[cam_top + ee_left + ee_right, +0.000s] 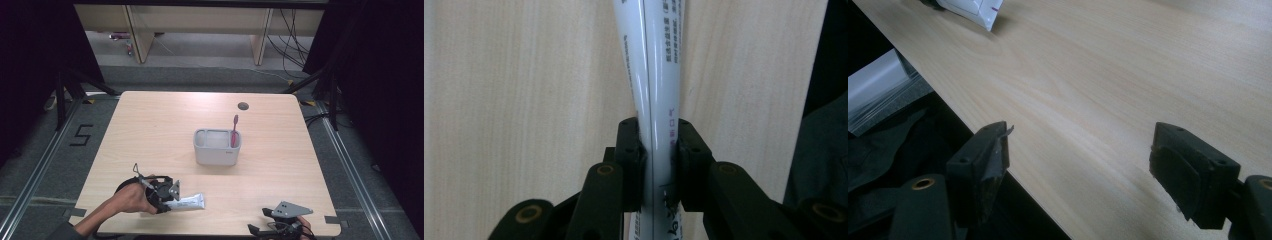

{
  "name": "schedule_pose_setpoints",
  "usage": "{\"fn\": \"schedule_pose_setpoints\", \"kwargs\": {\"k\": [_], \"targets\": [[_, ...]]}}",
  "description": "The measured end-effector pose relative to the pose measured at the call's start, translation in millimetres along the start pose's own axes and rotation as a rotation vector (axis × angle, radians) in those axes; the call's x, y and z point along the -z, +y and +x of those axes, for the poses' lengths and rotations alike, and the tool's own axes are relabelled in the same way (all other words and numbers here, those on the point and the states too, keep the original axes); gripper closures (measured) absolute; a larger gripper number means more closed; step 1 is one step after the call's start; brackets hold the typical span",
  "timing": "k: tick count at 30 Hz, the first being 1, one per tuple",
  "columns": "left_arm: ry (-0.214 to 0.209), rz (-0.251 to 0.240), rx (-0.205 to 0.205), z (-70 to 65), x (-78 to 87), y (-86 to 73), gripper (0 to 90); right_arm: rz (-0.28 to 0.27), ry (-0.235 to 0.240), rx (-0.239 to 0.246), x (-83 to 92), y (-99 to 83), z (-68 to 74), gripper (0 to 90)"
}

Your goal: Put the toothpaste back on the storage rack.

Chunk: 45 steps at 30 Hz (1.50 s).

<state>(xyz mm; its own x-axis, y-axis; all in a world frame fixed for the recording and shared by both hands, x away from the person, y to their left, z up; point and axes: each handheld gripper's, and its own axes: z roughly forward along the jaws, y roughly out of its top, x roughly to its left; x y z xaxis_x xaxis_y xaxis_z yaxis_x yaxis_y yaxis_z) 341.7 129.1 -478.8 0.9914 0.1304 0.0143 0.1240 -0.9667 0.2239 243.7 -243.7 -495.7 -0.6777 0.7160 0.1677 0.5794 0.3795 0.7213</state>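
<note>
Toothpaste tube (656,75), lying flat near the table's (150,130) front edge, is pinched at one end by the left gripper (658,150), while the right gripper (1078,160) is held agape; droop or slippage could be caused by that end-only grip.

A black "5" is marked on the floor (81,135), left of the table. Small print on the tube (659,75) betw. the left tongs can't be read.
</note>
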Motion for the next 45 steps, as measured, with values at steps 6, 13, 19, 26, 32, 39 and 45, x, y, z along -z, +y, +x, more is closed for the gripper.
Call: {"fn": "schedule_pose_setpoints", "kwargs": {"k": [6, 13, 19, 26, 32, 39, 45], "targets": [[0.01, -0.076, 0.047, 3.2, 6.4, -3.5, 75.4, 0.007, 0.011, -0.034, 0.1, -0.2, 1.3, 24.4], [0.032, -0.246, 0.149, 10.0, 18.7, -7.9, 75.5, 0.0, 0.008, -0.034, -0.4, -0.9, 0.1, 24.2], [0.071, -0.401, 0.204, 22.2, 36.5, -11.4, 75.5, -0.009, 0.004, -0.013, 0.2, -0.5, -2.5, 24.3], [0.12, -0.535, 0.251, 32.5, 56.1, -9.0, 75.5, -0.007, 0.0, -0.026, 1.2, -1.1, -3.1, 24.3], [0.131, -0.617, 0.283, 35.3, 65.1, -2.5, 75.5, -0.006, 0.001, -0.029, 1.7, -1.0, -2.6, 24.3], [0.175, -0.688, 0.295, 39.1, 72.8, 4.6, 75.5, -0.01, 0.005, -0.023, 0.7, -1.3, -3.9, 24.3], [0.19, -0.755, 0.318, 44.4, 77.9, 11.7, 75.6, -0.016, 0.0, -0.024, 0.4, -1.5, -3.3, 24.3]]}}
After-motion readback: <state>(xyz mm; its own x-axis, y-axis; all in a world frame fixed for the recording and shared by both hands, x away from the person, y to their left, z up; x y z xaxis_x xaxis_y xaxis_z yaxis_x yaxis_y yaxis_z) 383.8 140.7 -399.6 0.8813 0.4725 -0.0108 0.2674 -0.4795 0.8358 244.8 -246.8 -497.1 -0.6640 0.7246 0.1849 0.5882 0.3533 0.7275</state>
